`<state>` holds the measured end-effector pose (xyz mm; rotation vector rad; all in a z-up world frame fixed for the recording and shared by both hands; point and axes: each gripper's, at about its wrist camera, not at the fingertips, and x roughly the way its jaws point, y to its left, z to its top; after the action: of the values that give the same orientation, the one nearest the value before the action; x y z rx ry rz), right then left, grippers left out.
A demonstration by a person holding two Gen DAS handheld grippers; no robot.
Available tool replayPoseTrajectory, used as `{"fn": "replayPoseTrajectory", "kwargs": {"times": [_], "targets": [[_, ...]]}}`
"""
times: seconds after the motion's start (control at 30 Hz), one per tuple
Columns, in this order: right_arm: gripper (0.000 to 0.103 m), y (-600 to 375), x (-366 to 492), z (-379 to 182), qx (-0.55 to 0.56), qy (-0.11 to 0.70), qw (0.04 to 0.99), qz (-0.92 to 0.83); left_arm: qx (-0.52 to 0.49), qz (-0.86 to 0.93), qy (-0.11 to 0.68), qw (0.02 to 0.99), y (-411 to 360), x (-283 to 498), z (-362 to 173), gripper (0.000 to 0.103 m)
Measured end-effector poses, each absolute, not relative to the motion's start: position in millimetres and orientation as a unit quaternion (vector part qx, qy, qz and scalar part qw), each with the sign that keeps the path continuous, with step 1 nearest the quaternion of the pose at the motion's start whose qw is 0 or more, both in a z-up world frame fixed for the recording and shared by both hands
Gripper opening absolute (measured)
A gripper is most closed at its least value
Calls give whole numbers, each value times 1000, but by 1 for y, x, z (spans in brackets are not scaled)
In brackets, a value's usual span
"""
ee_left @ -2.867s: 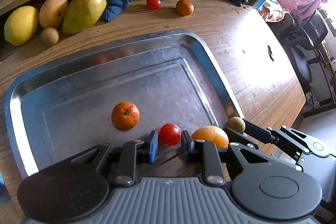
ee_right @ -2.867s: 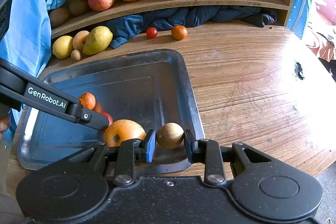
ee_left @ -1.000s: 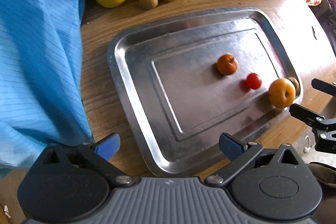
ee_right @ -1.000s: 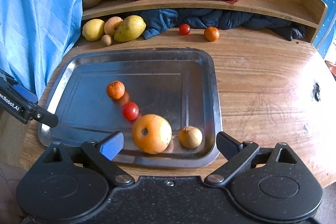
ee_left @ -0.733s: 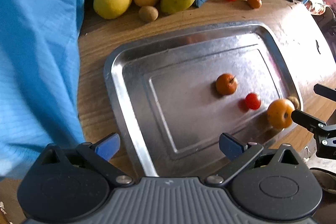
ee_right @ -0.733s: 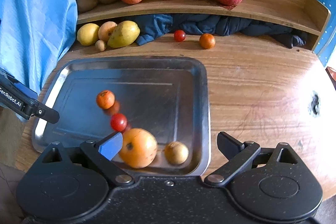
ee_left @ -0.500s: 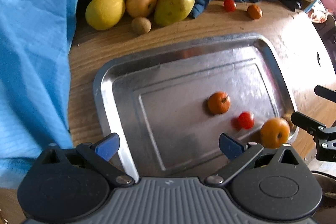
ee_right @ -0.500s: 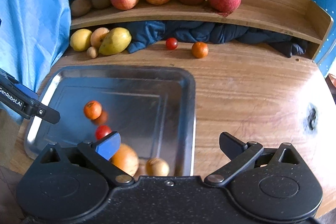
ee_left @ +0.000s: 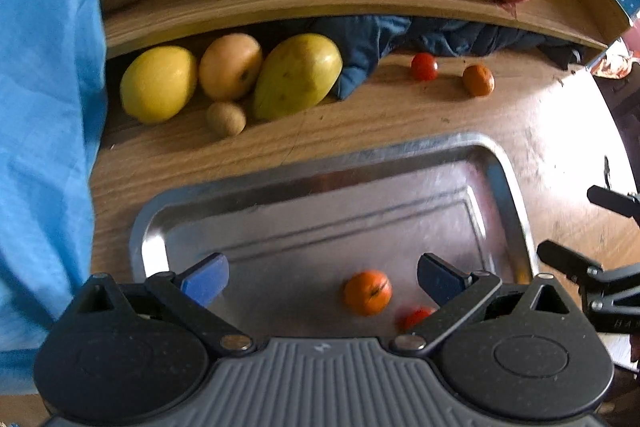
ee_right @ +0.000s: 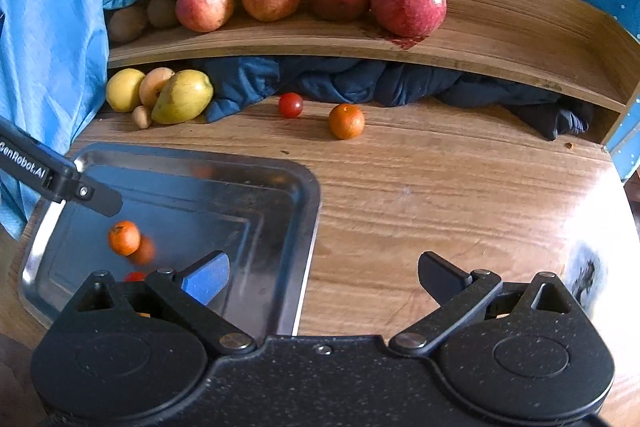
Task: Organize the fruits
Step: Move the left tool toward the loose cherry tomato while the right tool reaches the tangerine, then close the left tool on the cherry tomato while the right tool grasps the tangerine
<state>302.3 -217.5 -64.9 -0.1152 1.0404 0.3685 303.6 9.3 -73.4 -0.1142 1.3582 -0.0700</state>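
Grippers (ee_left: 320,277) (ee_right: 322,275) have advanced toward the shelf (ee_right: 480,39), jaws spread wide.

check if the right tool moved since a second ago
Yes. The right tool has gone forward and to the right: against the fixed tray, its open jaws now straddle the tray's right rim and bare table, nearer the shelf.

Daylight from right; glare on bench (ee_left: 560,131) and steel tray (ee_left: 152,251) rim. Tray interior motion-blurred. Strong fisheye bending at edges.
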Motion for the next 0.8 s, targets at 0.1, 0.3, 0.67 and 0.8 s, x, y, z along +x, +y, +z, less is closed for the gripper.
{"fn": "replayPoseTrajectory", "kwargs": {"times": [0.1, 0.3, 0.67, 0.8], "targets": [[101, -222, 312, -67, -55, 492, 849, 185, -66, -24, 619, 783, -1, 318, -72, 102], [101, -228, 332, -73, -50, 487, 847, 206, -112, -10, 592, 798, -24, 343, -66, 102], [100, -237, 363, -79, -64, 469, 857, 203, -172, 20, 568, 804, -46, 379, -84, 102], [99, -235, 376, -79, -70, 458, 863, 201, -166, 33, 568, 805, -51, 391, -87, 102]]}}
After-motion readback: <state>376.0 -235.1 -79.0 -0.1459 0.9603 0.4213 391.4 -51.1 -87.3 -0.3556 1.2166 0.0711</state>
